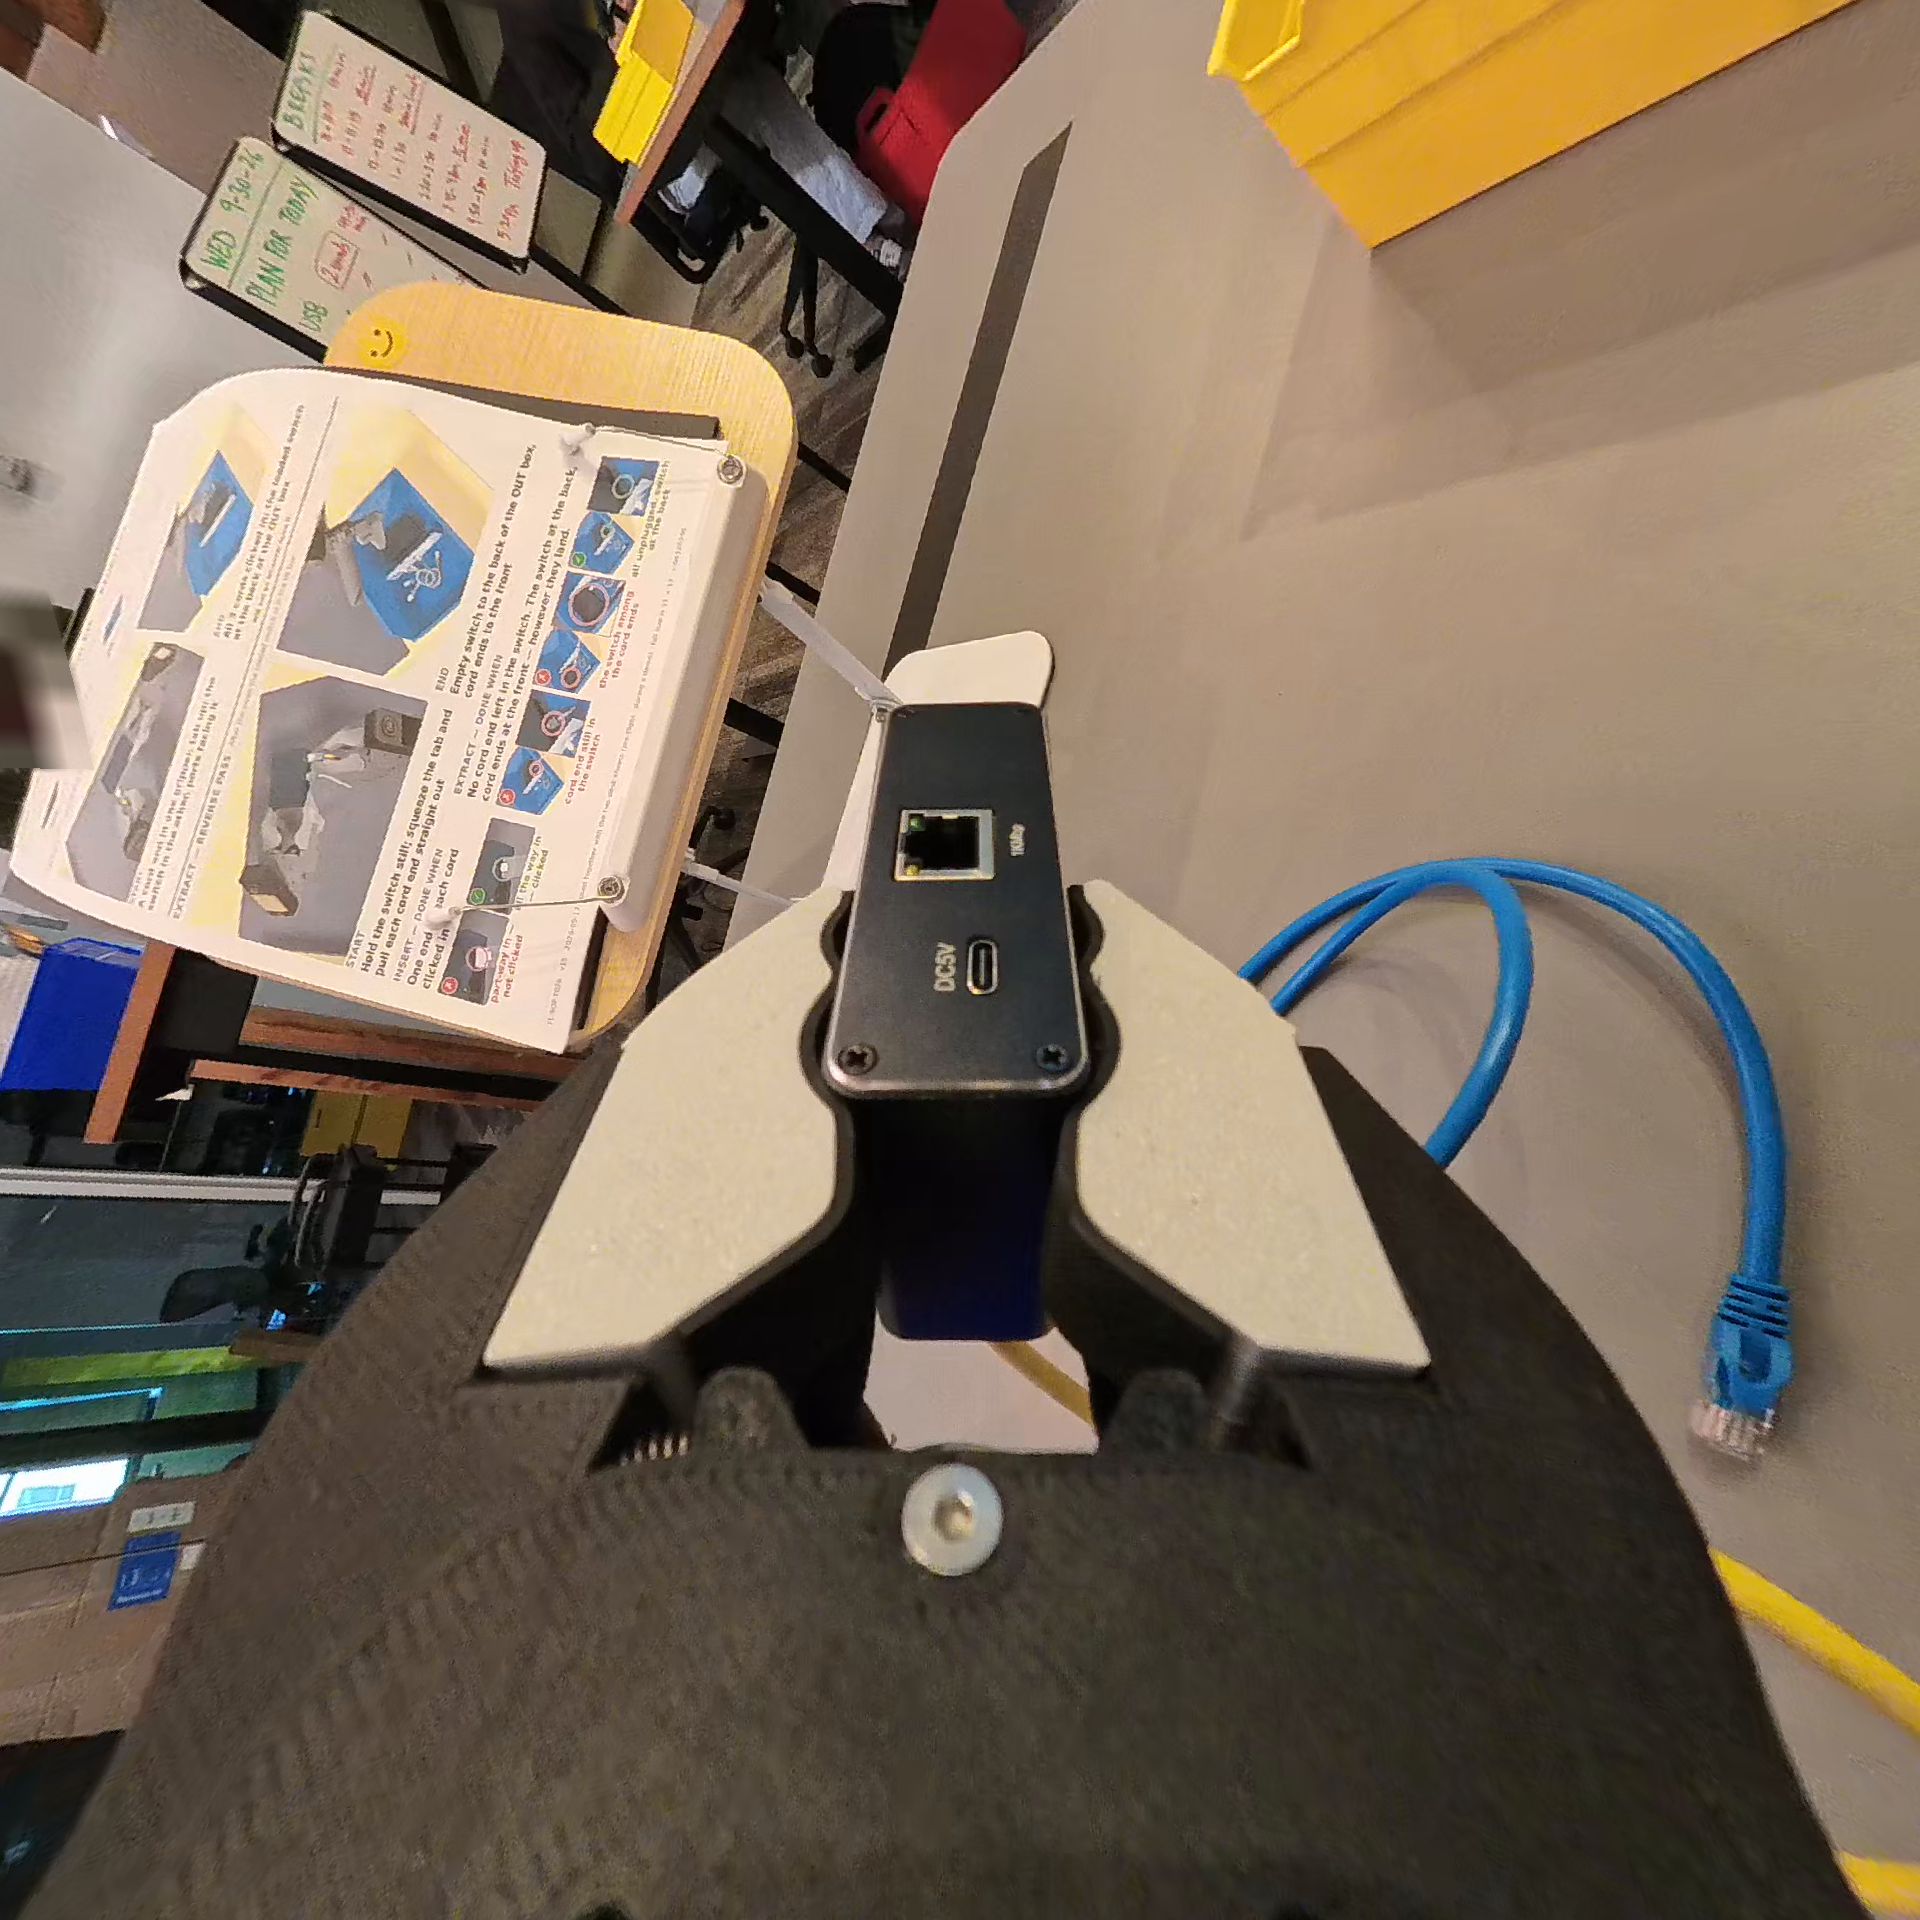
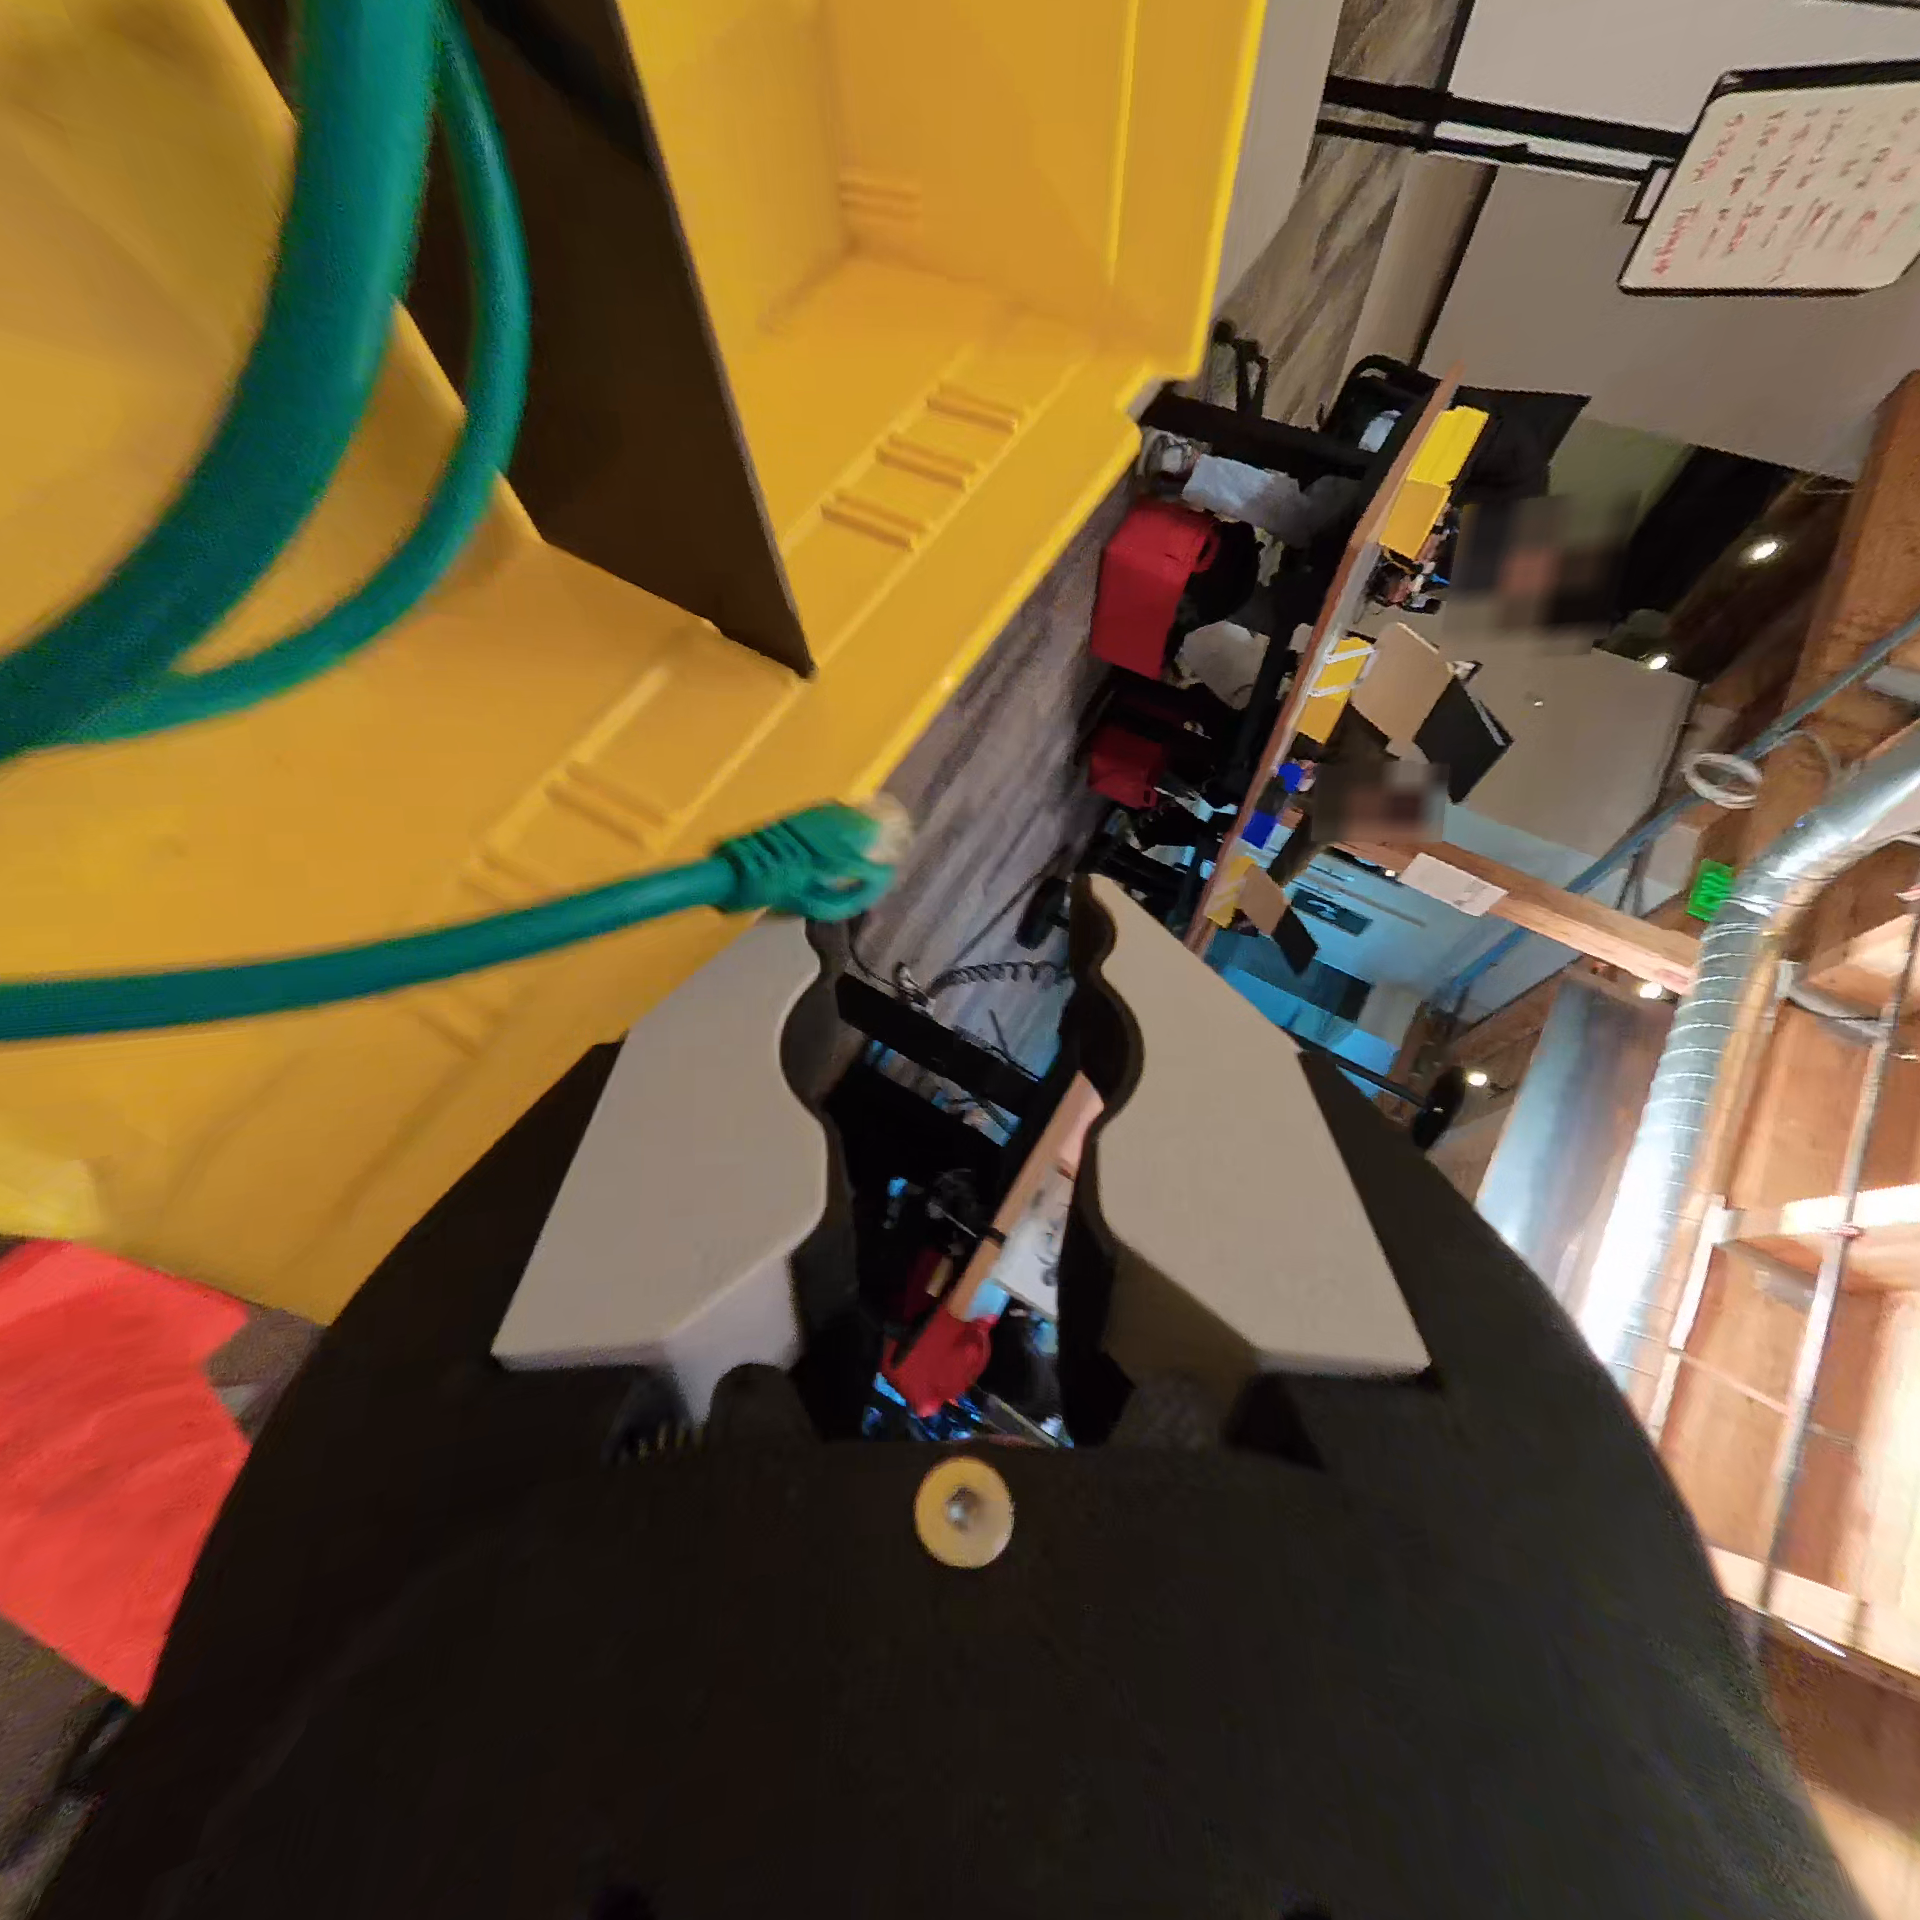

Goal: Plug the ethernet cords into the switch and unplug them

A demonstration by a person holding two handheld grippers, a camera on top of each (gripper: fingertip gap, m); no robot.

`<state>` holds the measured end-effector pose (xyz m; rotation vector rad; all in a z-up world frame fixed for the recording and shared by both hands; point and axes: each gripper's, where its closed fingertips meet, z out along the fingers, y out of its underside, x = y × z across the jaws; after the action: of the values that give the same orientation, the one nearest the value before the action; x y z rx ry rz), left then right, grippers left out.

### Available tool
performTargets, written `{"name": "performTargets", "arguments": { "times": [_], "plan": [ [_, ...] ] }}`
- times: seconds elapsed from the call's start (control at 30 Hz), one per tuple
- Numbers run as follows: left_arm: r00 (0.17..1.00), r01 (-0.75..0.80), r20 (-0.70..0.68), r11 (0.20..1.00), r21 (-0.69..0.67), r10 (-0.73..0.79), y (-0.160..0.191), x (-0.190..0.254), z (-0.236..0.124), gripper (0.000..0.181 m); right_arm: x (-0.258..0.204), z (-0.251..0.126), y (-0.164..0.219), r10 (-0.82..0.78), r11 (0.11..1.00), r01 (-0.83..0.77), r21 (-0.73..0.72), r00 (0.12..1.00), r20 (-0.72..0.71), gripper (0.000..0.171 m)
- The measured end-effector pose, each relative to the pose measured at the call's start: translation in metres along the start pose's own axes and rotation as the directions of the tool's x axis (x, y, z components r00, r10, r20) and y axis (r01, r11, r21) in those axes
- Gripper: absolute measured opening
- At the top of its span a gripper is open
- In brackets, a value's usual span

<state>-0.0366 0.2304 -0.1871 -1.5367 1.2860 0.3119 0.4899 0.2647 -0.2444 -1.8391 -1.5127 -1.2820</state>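
Left gripper (image 1: 961,997): we pinch the switch (image 1: 961,904), its visible port empty.
Right gripper (image 2: 961,1029): spread, holding nothing.
Cords: blue cord (image 1: 1621,1039) and green cord (image 2: 436,935) both loose, centre-right and centre-left; we judge the plugging not begun.

black switch (image 1: 961,883), blue cord (image 1: 1621,1060), green cord (image 2: 343,582)

Workshop-lab: whiteboards (image 1: 410,156), yellow bins (image 2: 831,416), cluttered workbenches (image 2: 1340,665), exposed ducting (image 2: 1725,935).
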Motion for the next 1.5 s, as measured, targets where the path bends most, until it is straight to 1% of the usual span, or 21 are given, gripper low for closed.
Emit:
{"name": "performTargets", "arguments": {
  "times": [0.07,0.17,0.27,0.33,0.4,0.43,0.5,0.57,0.63,0.7,0.77,0.8,0.93,1.0,1.07,1.17,1.27,1.3,1.43,1.5],
  "plan": [
    [1.0,0.004,0.005,1.0,0.005,-0.004,-0.001,-0.002,-0.002,0.037,0.014,-0.002,0.004,-0.011,1.0,0.012,0.011,1.0,-0.018,0.043],
    [1.0,0.022,0.01,1.0,0.02,-0.022,-0.002,-0.005,-0.004,0.037,0.037,-0.011,0.009,-0.004,1.0,0.006,0.025,0.998,-0.056,0.042],
    [0.999,0.042,0.019,0.999,0.035,-0.043,-0.002,-0.009,-0.006,0.037,0.063,-0.025,0.01,0.037,0.999,-0.032,0.044,0.992,-0.119,0.039],
    [0.997,0.071,0.017,0.996,0.058,-0.072,-0.005,-0.012,-0.008,0.037,0.076,-0.043,-0.01,0.109,0.985,-0.09,0.146,0.985,-0.13,0.037],
    [0.994,0.105,0.007,0.99,0.091,-0.106,-0.009,-0.014,-0.01,0.037,0.081,-0.07,-0.05,0.186,0.937,-0.149,0.317,0.979,-0.087,0.037],
    [0.992,0.123,-0.003,0.986,0.115,-0.123,-0.012,-0.014,-0.012,0.037,0.082,-0.086,-0.075,0.213,0.897,-0.172,0.408,0.975,-0.057,0.036],
    [0.986,0.166,-0.026,0.972,0.167,-0.164,-0.019,-0.016,-0.016,0.038,0.081,-0.122,-0.13,0.241,0.783,-0.216,0.583,0.97,0.036,0.037],
    [0.98,0.199,-0.055,0.955,0.22,-0.192,-0.027,-0.015,-0.021,0.037,0.075,-0.158,-0.183,0.212,0.654,-0.235,0.719,0.969,0.124,0.037],
    [0.973,0.231,-0.078,0.939,0.254,-0.218,-0.032,-0.016,-0.025,0.038,0.068,-0.188,-0.231,0.166,0.521,-0.283,0.805,0.959,0.23,0.038],
    [0.968,0.248,-0.1,0.926,0.284,-0.229,-0.037,-0.015,-0.029,0.038,0.062,-0.214,-0.273,0.113,0.39,-0.353,0.851,0.935,0.336,0.04],
    [0.963,0.267,-0.124,0.913,0.309,-0.239,-0.041,-0.016,-0.032,0.037,0.057,-0.233,-0.31,0.053,0.277,-0.425,0.862,0.902,0.428,0.044],
    [0.961,0.272,-0.137,0.906,0.324,-0.24,-0.042,-0.015,-0.033,0.037,0.056,-0.237,-0.327,0.034,0.241,-0.45,0.86,0.889,0.456,0.049],
    [0.947,0.314,-0.193,0.869,0.383,-0.257,-0.05,-0.015,-0.041,0.037,0.046,-0.256,-0.383,-0.095,0.124,-0.526,0.841,0.838,0.538,0.054],
    [0.937,0.34,-0.231,0.842,0.42,-0.263,-0.055,-0.014,-0.047,0.037,0.042,-0.265,-0.405,-0.157,0.07,-0.541,0.838,0.824,0.544,0.054],
    [0.926,0.365,-0.268,0.816,0.447,-0.267,-0.06,-0.013,-0.052,0.037,0.039,-0.273,-0.422,-0.228,0.029,-0.591,0.806,0.781,0.581,0.056],
    [0.91,0.398,-0.311,0.788,0.47,-0.274,-0.064,-0.012,-0.057,0.038,0.041,-0.293,-0.435,-0.305,-0.076,-0.633,0.77,0.75,0.587,0.051],
    [0.896,0.42,-0.353,0.771,0.478,-0.269,-0.066,-0.01,-0.061,0.038,0.05,-0.305,-0.439,-0.322,-0.16,-0.639,0.752,0.754,0.573,0.035],
    [0.893,0.426,-0.362,0.767,0.48,-0.269,-0.066,-0.009,-0.062,0.038,0.051,-0.307,-0.438,-0.334,-0.18,-0.635,0.752,0.758,0.56,0.034],
    [0.867,0.47,-0.413,0.73,0.496,-0.278,-0.068,-0.009,-0.066,0.038,0.05,-0.311,-0.433,-0.387,-0.222,-0.651,0.725,0.742,0.548,0.032],
    [0.859,0.483,-0.428,0.722,0.495,-0.281,-0.068,-0.008,-0.065,0.038,0.049,-0.31,-0.432,-0.398,-0.209,-0.66,0.722,0.731,0.554,0.031]
  ]
}}
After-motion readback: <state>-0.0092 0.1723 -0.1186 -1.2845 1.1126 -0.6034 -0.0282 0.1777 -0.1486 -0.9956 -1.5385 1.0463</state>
